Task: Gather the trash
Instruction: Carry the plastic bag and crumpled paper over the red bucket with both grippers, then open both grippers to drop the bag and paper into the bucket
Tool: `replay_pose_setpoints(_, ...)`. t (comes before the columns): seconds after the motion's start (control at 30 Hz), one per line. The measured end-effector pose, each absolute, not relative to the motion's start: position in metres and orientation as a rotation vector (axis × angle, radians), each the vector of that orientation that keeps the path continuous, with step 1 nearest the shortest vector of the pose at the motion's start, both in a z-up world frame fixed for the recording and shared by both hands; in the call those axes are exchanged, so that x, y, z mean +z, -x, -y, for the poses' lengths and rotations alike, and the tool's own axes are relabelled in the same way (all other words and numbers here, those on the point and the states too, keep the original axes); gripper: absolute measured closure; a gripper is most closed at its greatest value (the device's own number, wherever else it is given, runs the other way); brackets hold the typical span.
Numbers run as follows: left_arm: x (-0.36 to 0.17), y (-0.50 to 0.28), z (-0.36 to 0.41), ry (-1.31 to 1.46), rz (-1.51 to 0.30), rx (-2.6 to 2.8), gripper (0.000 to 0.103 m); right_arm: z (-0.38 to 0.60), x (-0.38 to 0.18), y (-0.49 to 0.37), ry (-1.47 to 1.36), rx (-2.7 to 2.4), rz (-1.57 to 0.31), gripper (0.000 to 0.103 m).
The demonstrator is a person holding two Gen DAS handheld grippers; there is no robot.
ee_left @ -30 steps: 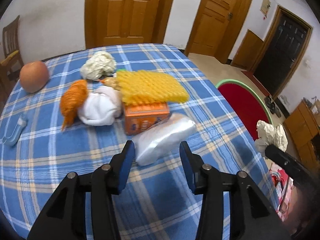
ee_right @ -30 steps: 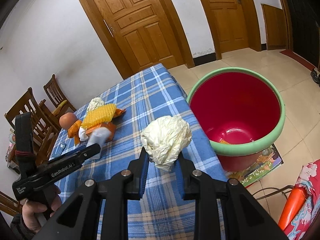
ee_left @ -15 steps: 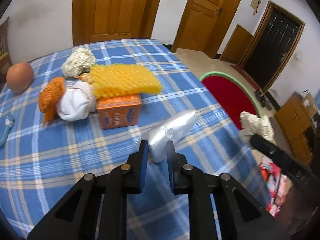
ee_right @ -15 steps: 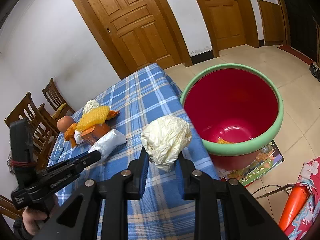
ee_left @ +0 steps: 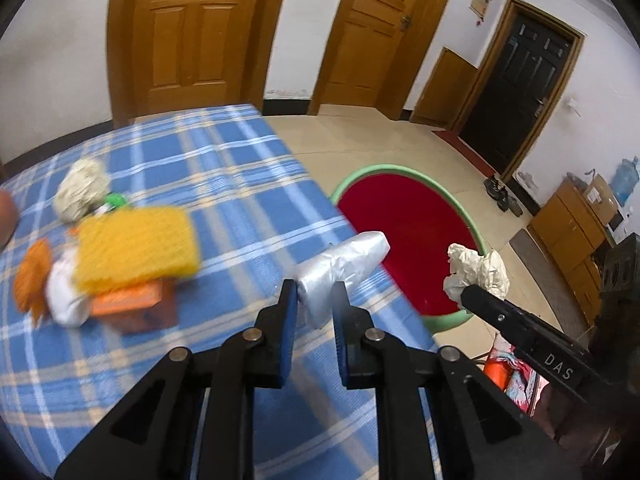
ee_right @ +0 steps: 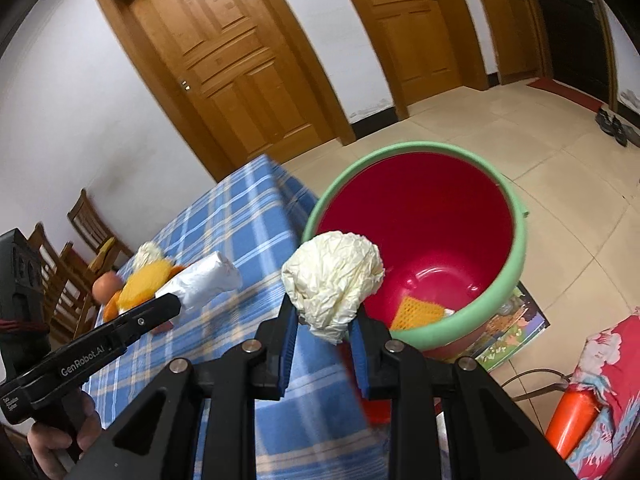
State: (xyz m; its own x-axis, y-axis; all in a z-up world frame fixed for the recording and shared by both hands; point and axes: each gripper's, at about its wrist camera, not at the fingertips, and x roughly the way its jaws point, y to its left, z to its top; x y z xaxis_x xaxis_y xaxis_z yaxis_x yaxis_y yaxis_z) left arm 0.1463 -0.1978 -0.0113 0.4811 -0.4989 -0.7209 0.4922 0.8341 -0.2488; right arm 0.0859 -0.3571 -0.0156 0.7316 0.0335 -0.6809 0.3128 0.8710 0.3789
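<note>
My left gripper (ee_left: 314,300) is shut on a silvery plastic bag (ee_left: 340,272), lifted above the right edge of the blue checked table (ee_left: 224,184). In the right wrist view the same bag (ee_right: 208,278) hangs at the tip of the left gripper. A crumpled white paper ball (ee_right: 334,280) is clamped in my right gripper (ee_right: 324,328), at the near rim of the red bucket with a green rim (ee_right: 516,252); that paper ball (ee_left: 478,270) also shows in the left wrist view, beside the bucket (ee_left: 400,220). A yellow mesh piece (ee_right: 416,314) lies in the bucket.
On the table sit a yellow foam net (ee_left: 136,248) over an orange box (ee_left: 132,308), a white wad (ee_left: 66,296), an orange net (ee_left: 30,280) and another paper ball (ee_left: 80,190). Wooden chairs (ee_right: 80,256) stand beyond the table. A hand (ee_right: 60,440) holds the left gripper's handle.
My left gripper closed on the silvery bag, lifted it off the table and carried it right toward the bucket. The right gripper moved with its paper ball closer to the bucket.
</note>
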Motion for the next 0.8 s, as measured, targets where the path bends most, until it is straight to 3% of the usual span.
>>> replay_pose_setpoints(0.7,-0.03,-0.18,0.292,-0.115,-0.877,-0.655,0.087,0.423,-0.046,-0.095,-0.594,-0.296,-0.757,0.067)
replay_pose_setpoints(0.8,-0.029,-0.181,0.291,-0.092,-0.881,-0.663,0.075,0.424,-0.047,-0.094,-0.6,-0.298,-0.753,0.058)
